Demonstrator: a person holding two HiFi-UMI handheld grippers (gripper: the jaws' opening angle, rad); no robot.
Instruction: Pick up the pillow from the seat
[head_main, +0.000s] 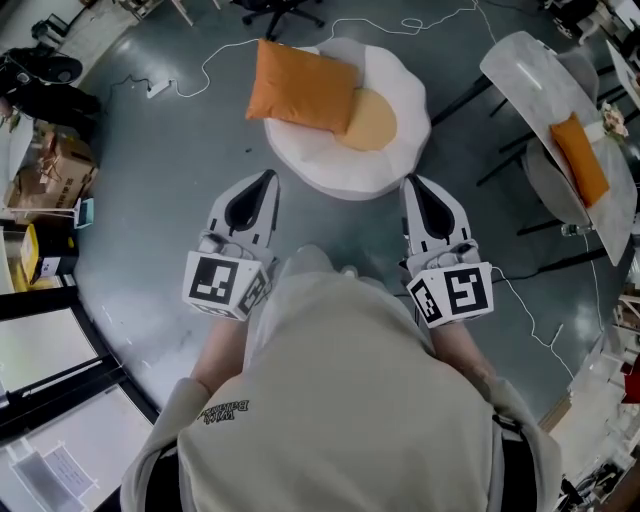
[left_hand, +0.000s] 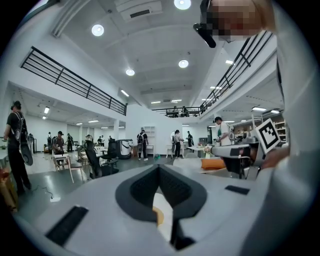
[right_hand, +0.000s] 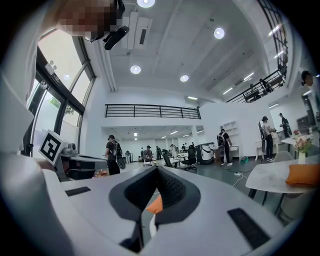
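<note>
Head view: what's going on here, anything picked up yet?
A person stands over a round white seat, holding a gripper in each hand. The left gripper and right gripper are both shut and empty, and both point toward the seat from its near side. The orange pillow lies on the far left part of the seat, partly over a tan pad. Neither gripper touches it, so the pickup has not started.

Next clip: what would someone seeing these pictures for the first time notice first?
The bright orange pillow on the white, egg-shaped seat stands out at the top of the head view. Just below it, the left gripper and right gripper point toward it side by side, both shut and empty.
</note>
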